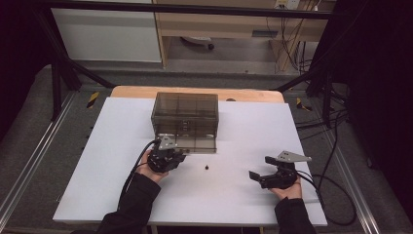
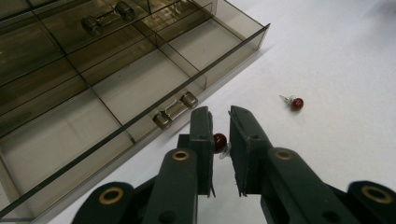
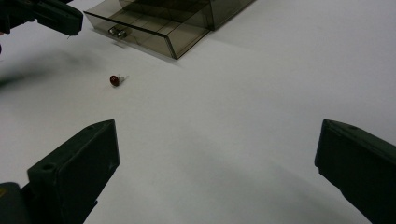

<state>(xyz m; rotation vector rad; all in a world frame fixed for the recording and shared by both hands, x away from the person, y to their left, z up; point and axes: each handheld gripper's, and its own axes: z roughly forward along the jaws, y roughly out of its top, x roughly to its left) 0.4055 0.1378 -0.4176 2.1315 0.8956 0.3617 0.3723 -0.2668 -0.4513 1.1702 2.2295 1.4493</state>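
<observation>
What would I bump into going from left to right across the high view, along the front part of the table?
Left gripper → small dark red earring lying on the white table → right gripper.

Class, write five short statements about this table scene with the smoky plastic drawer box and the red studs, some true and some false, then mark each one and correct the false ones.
1. The left gripper holds a small red stud between its jaws. True.
2. The right gripper is shut. False: its jaws stand wide apart with nothing between them.
3. A second red stud lies loose on the white table. True.
4. The pulled-out drawer of the box is undivided. False: partitions split it into compartments.
5. The loose stud lies inside the drawer. False: it lies outside, on the table.
</observation>
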